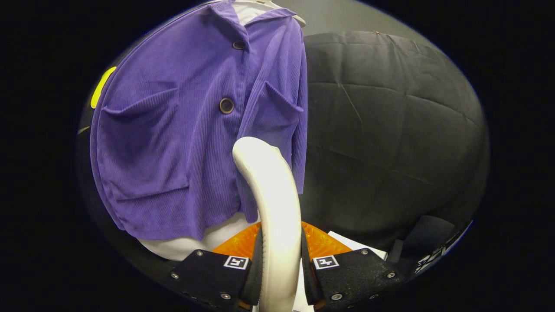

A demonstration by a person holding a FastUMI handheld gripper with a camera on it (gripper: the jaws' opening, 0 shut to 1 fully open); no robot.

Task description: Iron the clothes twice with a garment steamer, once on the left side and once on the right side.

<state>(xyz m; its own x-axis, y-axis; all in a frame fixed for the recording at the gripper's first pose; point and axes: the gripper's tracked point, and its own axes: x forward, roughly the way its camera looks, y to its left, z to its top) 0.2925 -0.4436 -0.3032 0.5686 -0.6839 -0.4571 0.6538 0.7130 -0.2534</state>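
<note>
Gripper (281, 264) closed on the steamer (271, 203): both fingers press against its cream handle, one on each side, no gap showing. Steamer rises from between the fingers and curves toward 11 o'clock, its rounded top lying over the lower front of the shirt (182, 130).

Shirt is purple, ribbed, hanging on a pale hanger (277, 6) at 12 o'clock (collar up top). Two dark buttons (226, 105) down the front; chest pockets on either side of them. White garment (190, 245) shows under the hem, at about 10 o'clock from the fingers.

Black creased cloth (390, 130) at 2 o'clock, beyond the fingers. Orange surface (323, 242) just ahead of the fingertips, behind the steamer.
</note>
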